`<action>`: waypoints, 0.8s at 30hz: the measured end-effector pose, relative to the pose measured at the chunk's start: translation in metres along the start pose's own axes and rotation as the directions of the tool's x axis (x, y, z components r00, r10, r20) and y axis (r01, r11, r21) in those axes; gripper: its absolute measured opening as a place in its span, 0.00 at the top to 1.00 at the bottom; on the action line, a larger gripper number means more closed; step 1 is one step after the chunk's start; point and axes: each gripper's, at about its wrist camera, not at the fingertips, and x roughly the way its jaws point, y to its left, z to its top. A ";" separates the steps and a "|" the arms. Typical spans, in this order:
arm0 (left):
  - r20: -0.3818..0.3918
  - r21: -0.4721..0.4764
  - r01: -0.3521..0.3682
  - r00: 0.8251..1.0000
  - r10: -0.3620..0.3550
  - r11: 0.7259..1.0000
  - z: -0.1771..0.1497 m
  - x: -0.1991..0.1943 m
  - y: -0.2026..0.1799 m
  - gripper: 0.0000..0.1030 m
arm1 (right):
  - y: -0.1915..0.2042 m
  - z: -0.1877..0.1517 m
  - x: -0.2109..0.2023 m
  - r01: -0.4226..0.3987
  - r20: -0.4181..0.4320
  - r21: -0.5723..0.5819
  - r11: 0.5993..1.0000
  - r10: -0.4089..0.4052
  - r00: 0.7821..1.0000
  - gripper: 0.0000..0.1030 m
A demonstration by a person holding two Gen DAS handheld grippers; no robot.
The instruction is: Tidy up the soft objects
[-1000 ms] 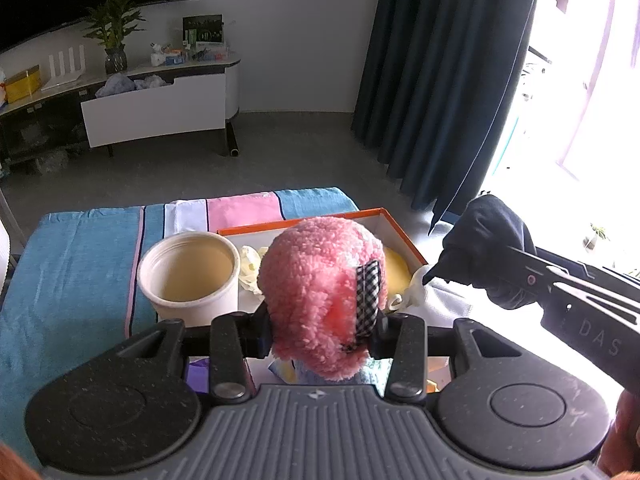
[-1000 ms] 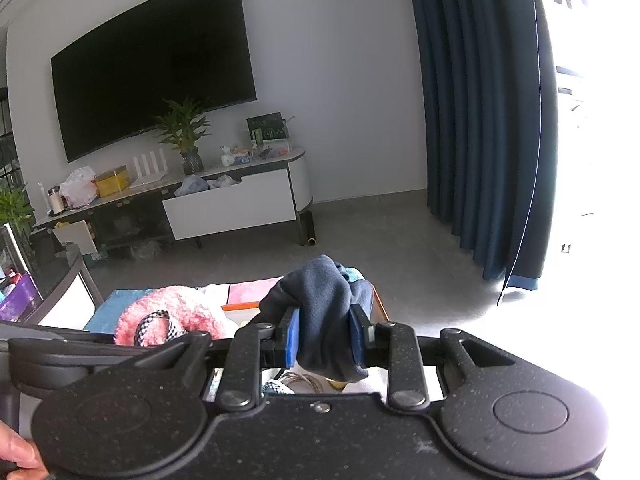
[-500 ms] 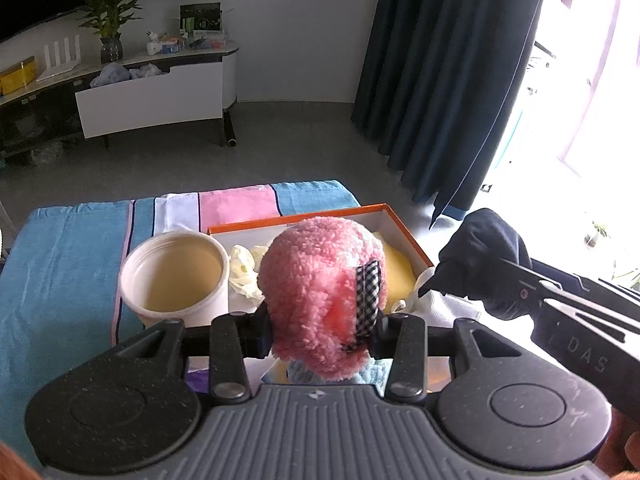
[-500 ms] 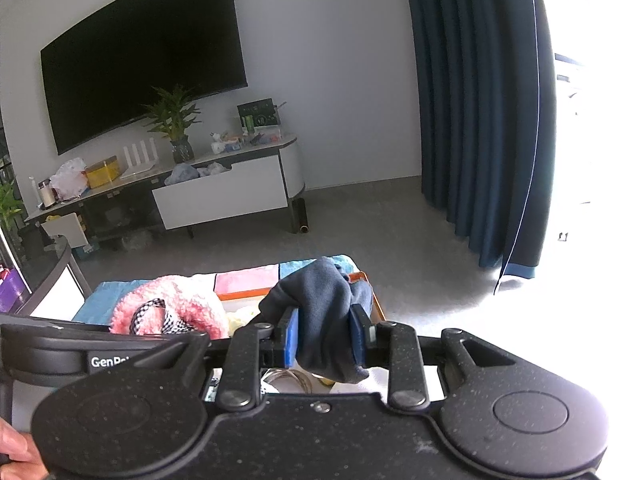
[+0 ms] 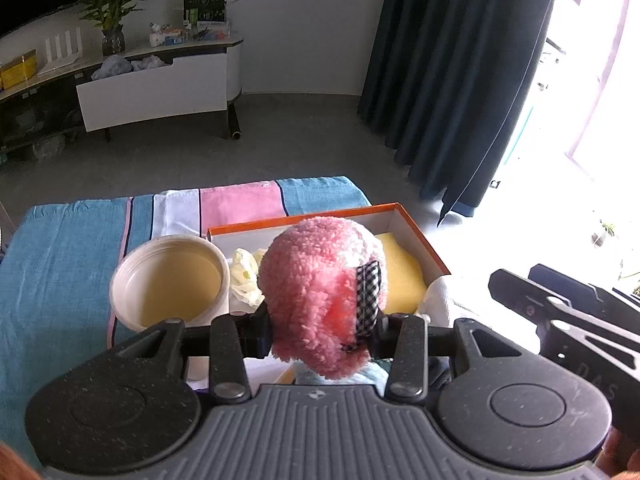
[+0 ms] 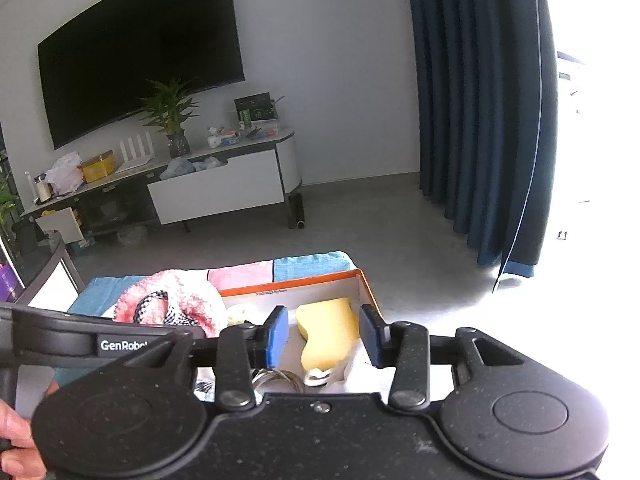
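My left gripper [image 5: 322,330] is shut on a fluffy pink plush with a checkered ribbon [image 5: 324,292], held above the near part of an orange-rimmed box [image 5: 424,240]. The plush also shows in the right wrist view [image 6: 176,306]. My right gripper [image 6: 324,334] is open and empty above the box [image 6: 366,286], its blue pads [image 6: 278,334] apart. A yellow sponge [image 6: 328,330] lies in the box below it. The dark cloth is not in view.
A white round tub [image 5: 168,280] stands left of the box on a blue striped cloth [image 5: 60,264]. A pale crumpled item [image 5: 244,276] and white fabric [image 5: 440,296] lie in the box. The right gripper's body [image 5: 560,320] is at right.
My right gripper has opened and the dark cloth it held is gone from its jaws. The left gripper has kept its hold on the pink plush.
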 end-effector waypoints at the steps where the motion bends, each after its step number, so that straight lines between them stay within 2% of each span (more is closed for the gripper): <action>1: -0.002 -0.001 -0.001 1.000 0.001 1.000 0.000 0.001 0.000 0.58 | -0.002 0.000 -0.001 0.003 0.004 0.003 1.000 -0.003 1.000 0.52; 4: -0.012 -0.002 0.005 1.000 -0.005 1.000 0.002 0.004 0.000 0.57 | -0.004 -0.001 -0.005 0.019 0.012 0.008 1.000 -0.019 1.000 0.52; 6: -0.016 -0.003 0.009 1.000 -0.009 1.000 0.003 0.007 -0.002 0.53 | -0.006 -0.001 -0.010 0.024 0.020 0.013 1.000 -0.024 1.000 0.51; 11: -0.020 0.002 0.076 0.997 -0.076 0.997 0.008 0.014 -0.007 0.30 | -0.009 -0.002 -0.019 0.028 0.036 0.021 0.999 -0.029 0.999 0.50; 15: -0.008 0.006 0.079 0.997 -0.079 0.997 0.006 0.010 -0.008 0.29 | -0.010 -0.002 -0.027 0.022 0.048 0.027 0.999 -0.024 0.999 0.49; 20: -0.005 0.012 0.060 0.998 -0.060 0.998 0.003 -0.001 -0.006 0.22 | -0.006 -0.005 -0.039 0.003 0.057 0.019 1.000 -0.005 0.998 0.43; 24: 0.004 0.010 0.036 0.999 -0.036 0.999 -0.003 -0.016 -0.005 0.15 | -0.004 -0.008 -0.050 -0.005 0.062 0.027 1.000 0.003 0.998 0.31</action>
